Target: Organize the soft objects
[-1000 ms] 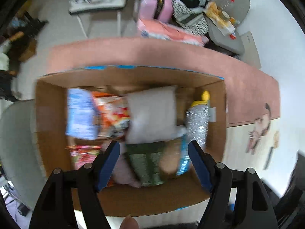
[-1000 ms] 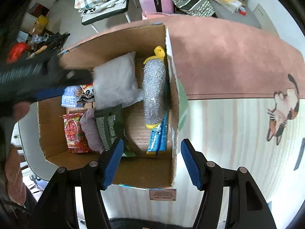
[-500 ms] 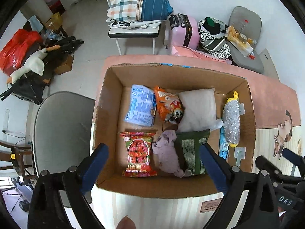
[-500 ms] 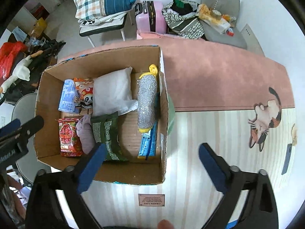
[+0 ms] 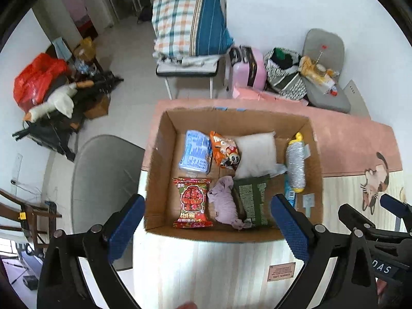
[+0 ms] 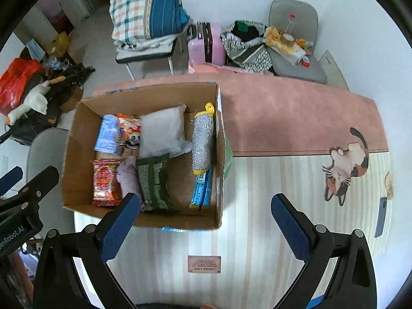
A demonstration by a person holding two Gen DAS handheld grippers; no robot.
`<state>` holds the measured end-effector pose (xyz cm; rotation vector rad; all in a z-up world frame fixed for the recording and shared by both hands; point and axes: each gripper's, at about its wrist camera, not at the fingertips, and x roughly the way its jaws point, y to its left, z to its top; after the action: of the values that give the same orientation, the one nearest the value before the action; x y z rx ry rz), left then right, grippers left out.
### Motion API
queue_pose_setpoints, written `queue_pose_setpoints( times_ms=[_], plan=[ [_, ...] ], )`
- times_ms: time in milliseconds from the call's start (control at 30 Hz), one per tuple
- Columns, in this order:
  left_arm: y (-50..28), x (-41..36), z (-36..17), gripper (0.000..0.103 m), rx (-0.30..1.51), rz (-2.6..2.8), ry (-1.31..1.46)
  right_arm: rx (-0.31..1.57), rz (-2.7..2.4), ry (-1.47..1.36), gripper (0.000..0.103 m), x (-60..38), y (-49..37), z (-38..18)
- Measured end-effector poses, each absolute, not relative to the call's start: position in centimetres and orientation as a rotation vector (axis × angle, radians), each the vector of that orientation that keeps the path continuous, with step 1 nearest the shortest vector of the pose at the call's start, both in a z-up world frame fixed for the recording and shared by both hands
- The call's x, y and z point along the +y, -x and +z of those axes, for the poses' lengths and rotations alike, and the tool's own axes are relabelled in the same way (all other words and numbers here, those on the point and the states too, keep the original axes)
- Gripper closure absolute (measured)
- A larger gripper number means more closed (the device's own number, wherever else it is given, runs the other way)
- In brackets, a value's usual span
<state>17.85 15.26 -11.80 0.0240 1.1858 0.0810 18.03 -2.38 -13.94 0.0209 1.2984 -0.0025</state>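
An open cardboard box (image 5: pixel 164 154) on the table holds the soft items. Inside lie a white pillow (image 5: pixel 255 152), a silver scrubber with yellow ends (image 5: pixel 295 164), a blue pack (image 5: pixel 195 152), an orange snack bag (image 5: pixel 224 149), a red packet (image 5: pixel 191 200), a lilac cloth (image 5: pixel 226 203) and a green packet (image 5: pixel 253 198). My left gripper (image 5: pixel 208 206) hangs open above the box's near edge and holds nothing. My right gripper (image 6: pixel 206 200) is open and empty too, above the box's near right corner (image 6: pixel 219 221). The pillow (image 6: pixel 162 131) and scrubber (image 6: pixel 203 144) also show there.
The box stands on a striped table mat (image 6: pixel 270 206) with a pink band (image 6: pixel 296 118) and a cat drawing (image 6: pixel 345 164). A grey chair (image 5: pixel 103 180) sits left of the table. Behind are a chair with plaid bedding (image 5: pixel 190 25), a pink suitcase (image 5: pixel 249 69) and bags.
Both grippers have risen and drawn back from the box, and their jaws have spread wide. The whole box now shows below them; its contents have not moved.
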Motion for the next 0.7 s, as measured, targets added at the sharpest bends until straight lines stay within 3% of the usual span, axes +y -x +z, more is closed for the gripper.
queue_pose_setpoints(
  times_ms=[400, 700],
  plan=[
    [-10.9, 14.0, -2.6, 0.003, 1.041, 0.051, -0.044, 1.093, 0.022, -0.036, 0.0, -3.9, -8.5, -2.0],
    [-6.7, 14.0, 2.1, 0.003, 0.972, 0.025, -0.007, 1.0, 0.032, -0.014, 0.0, -3.6, -3.4, 3.8]
  ],
)
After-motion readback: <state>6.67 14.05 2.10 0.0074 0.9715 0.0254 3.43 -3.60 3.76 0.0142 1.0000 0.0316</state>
